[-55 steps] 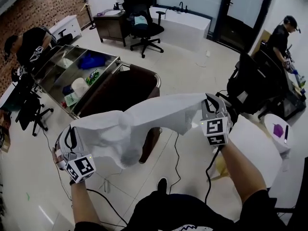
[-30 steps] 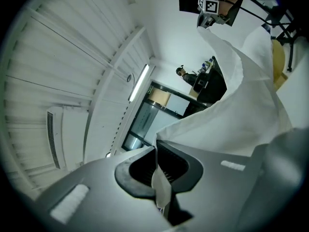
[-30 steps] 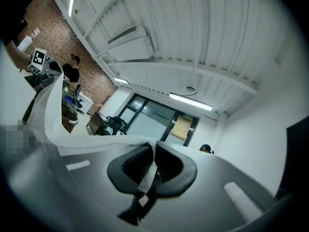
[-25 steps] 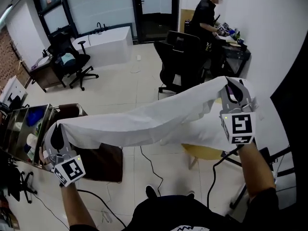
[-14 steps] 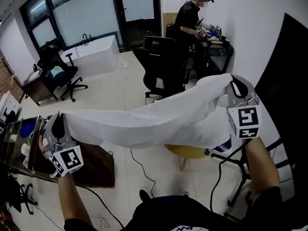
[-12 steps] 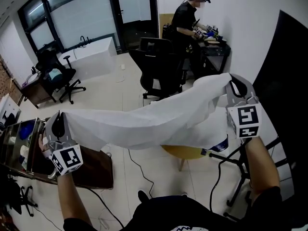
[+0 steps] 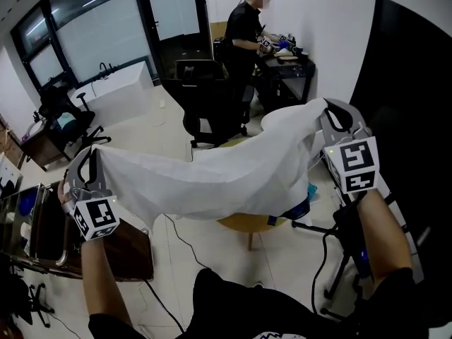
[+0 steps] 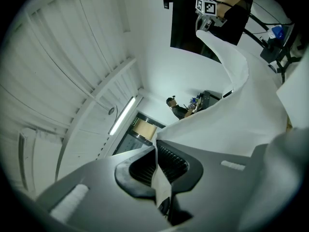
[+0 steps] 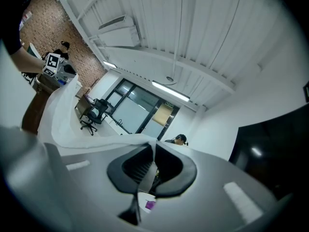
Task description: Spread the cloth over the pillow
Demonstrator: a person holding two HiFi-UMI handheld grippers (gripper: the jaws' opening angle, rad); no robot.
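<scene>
A white cloth (image 7: 226,175) hangs stretched in the air between my two grippers, sagging in the middle. My left gripper (image 7: 86,167) is shut on its left corner, at the left of the head view. My right gripper (image 7: 330,117) is shut on the right corner, held higher at the right. In the left gripper view the cloth (image 8: 231,124) runs out from the shut jaws toward the other hand. The right gripper view shows the cloth (image 9: 58,124) pinched the same way. I see no pillow; a blue and white thing (image 7: 301,207) peeks out under the cloth's right edge.
A round yellow stool (image 7: 244,223) stands under the cloth. Behind it are a black office chair (image 7: 205,90) and a person (image 7: 244,27) at a dark desk. A black panel (image 7: 413,83) fills the right. A brown cabinet (image 7: 127,249) stands lower left, with cables on the floor.
Both grippers have carried the stretched cloth to the right as the view swung that way. The stool now lies under the cloth and the black panel looms larger.
</scene>
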